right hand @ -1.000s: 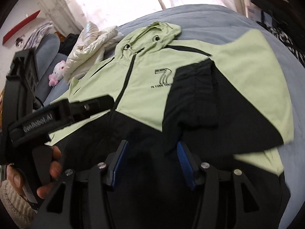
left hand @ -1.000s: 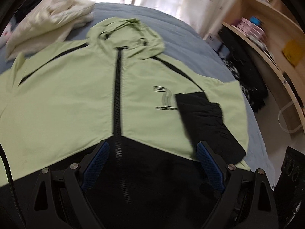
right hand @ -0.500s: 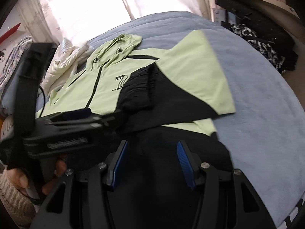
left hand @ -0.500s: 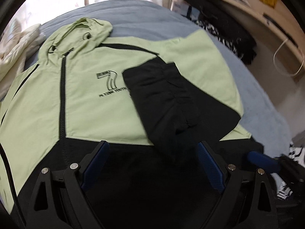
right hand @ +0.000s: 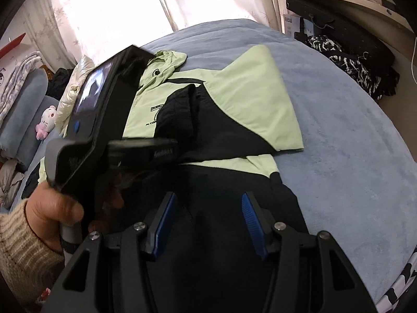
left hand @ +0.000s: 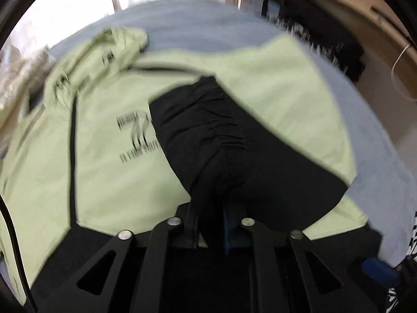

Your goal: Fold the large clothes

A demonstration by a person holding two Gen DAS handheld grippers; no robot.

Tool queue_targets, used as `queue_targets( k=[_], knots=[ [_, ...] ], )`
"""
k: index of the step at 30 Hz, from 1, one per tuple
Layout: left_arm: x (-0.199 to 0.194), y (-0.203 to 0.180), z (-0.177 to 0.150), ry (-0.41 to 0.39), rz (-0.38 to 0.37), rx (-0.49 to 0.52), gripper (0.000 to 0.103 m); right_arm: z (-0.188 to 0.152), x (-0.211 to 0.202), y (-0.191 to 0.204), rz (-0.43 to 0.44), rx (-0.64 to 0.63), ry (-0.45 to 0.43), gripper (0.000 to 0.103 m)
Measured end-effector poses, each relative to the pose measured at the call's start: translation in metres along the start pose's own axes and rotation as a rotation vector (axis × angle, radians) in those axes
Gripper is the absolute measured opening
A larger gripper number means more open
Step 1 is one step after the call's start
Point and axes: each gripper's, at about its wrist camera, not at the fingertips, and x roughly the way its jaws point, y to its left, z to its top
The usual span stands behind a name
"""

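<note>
One sleeve is folded across the chest so far. The left gripper (left hand: 209, 221) is closing, its jaws pinching that black sleeve (left hand: 208, 135). Beyond it the green jacket (left hand: 109, 172) lies face-up on the bed (right hand: 351, 130). The right gripper (right hand: 206, 219) hangs half-open and empty over the black hem. Other sleeve, body folds likely remain.

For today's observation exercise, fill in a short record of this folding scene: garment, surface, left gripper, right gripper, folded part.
garment: light green and black hooded jacket, front up
surface: blue bed cover
left gripper: jaws closing on the black sleeve cuff, cloth between them
right gripper: open, over the black hem, gripping nothing
folded part: one sleeve laid across the chest
</note>
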Motion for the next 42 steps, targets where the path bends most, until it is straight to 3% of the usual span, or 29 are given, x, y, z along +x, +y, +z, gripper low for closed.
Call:
queue_targets(
  k=[5, 7, 10, 13, 18, 21, 24, 31, 38, 40, 42],
  knots=[
    [-0.064, 0.040, 0.008, -0.199, 0.031, -0.082, 0.010, -0.002, -0.002, 0.004, 0.005, -0.010, -0.008, 0.053],
    [-0.078, 0.069, 0.003, -0.233, 0.056, -0.148, 0.010, -0.001, -0.001, 0.005, 0.002, -0.012, -0.009, 0.053],
    [-0.073, 0.118, -0.012, -0.194, 0.117, -0.271, 0.014, -0.003, 0.001, 0.006, 0.002, -0.014, -0.002, 0.053],
    [-0.053, 0.162, -0.041, -0.094, 0.163, -0.374, 0.034, -0.004, 0.005, 0.008, 0.004, -0.018, 0.013, 0.053],
    [-0.037, 0.209, -0.076, -0.002, -0.001, -0.507, 0.065, -0.002, 0.007, 0.015, 0.015, -0.031, 0.029, 0.053],
    [-0.037, 0.228, -0.080, -0.012, -0.083, -0.573, 0.068, 0.005, 0.005, 0.015, 0.029, -0.023, 0.028, 0.053],
    [-0.036, 0.243, -0.081, -0.011, -0.091, -0.616, 0.072, 0.017, 0.003, 0.015, 0.039, -0.013, 0.019, 0.053],
    [-0.020, 0.280, -0.074, 0.018, -0.133, -0.654, 0.073, 0.070, 0.010, -0.003, 0.064, 0.032, -0.003, 0.053],
    [-0.009, 0.278, -0.060, 0.043, -0.128, -0.580, 0.074, 0.154, 0.074, -0.050, 0.087, 0.148, 0.030, 0.055],
    [-0.006, 0.277, -0.053, 0.048, -0.113, -0.573, 0.067, 0.169, 0.097, -0.064, 0.093, 0.172, 0.052, 0.055],
    [-0.003, 0.278, -0.045, 0.062, -0.103, -0.560, 0.033, 0.181, 0.127, -0.081, 0.115, 0.228, 0.092, 0.055]
  ],
)
